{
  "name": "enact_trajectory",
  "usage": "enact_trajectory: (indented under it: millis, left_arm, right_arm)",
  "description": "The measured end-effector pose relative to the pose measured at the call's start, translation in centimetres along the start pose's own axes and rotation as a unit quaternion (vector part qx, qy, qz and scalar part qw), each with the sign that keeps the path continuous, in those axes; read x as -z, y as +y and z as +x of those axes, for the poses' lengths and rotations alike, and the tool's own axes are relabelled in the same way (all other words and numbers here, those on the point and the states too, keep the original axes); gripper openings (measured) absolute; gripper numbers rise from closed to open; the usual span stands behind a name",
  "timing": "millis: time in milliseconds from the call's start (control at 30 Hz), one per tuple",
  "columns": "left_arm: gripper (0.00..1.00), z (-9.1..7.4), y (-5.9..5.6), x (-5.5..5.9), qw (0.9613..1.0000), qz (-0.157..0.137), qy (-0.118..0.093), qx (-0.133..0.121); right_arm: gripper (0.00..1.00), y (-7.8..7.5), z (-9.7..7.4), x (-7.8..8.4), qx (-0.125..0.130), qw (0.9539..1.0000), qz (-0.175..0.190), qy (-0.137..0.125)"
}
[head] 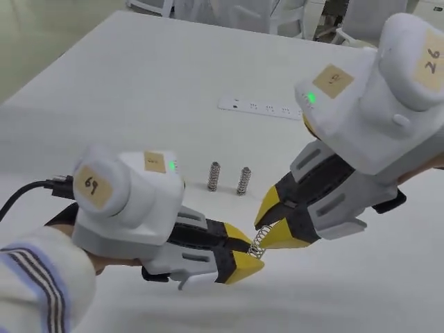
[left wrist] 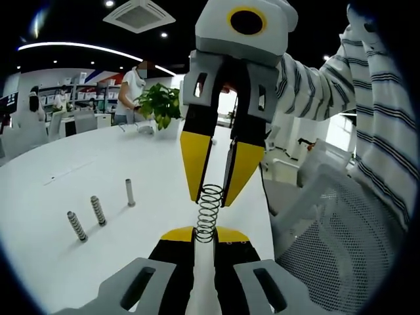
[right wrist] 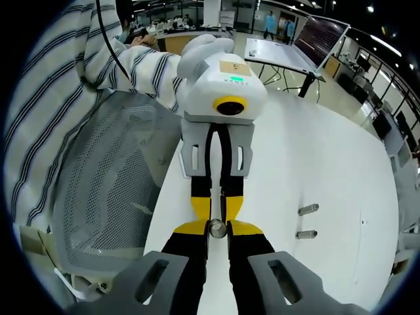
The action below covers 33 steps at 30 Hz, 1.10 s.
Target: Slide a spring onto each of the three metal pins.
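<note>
Left gripper (head: 255, 255) and right gripper (head: 262, 234) each pinched an end of the spring (left wrist: 209, 211), probably re-gripping it for the bare pin (left wrist: 130, 192). Two loaded pins (left wrist: 98, 210) stood near it.

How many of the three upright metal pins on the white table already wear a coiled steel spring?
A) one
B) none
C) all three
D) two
D: in the left gripper view, the nearest coil-wrapped pin and the middle coil-wrapped pin each carry a spring. The bare smooth metal pin does not, and the loose coiled spring is held between the left gripper and the right gripper.
</note>
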<state>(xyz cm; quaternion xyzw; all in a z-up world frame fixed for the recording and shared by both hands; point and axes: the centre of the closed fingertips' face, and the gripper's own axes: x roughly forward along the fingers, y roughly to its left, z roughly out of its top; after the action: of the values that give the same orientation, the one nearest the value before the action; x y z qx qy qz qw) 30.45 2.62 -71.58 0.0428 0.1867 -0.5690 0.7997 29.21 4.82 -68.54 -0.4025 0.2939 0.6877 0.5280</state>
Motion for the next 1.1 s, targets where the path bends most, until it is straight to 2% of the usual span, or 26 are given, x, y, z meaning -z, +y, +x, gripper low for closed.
enact_trajectory:
  millis: [433,567,633,1100]
  left_arm:
    - [0.02,0.3,-0.2,0.1,1.0,0.004,-0.007,0.002]
    - [0.02,0.2,-0.3,-0.7,0.9995,-0.003,-0.032,0.005]
    - [0.02,0.1,-0.3,-1.0,0.9993,-0.003,-0.038,0.005]
    - [0.02,-0.4,-0.5,-1.1,0.9991,0.006,-0.041,-0.004]
  right_arm:
    - [0.09,0.3,0.1,0.3,-0.006,0.9999,-0.005,0.014]
    - [0.12,0.4,0.2,0.6,-0.009,0.9998,-0.007,0.017]
    - [0.13,0.3,0.3,0.7,-0.01,0.9997,-0.006,0.019]
    - [0.09,0.5,1.1,0.9,-0.023,0.9993,-0.004,0.028]
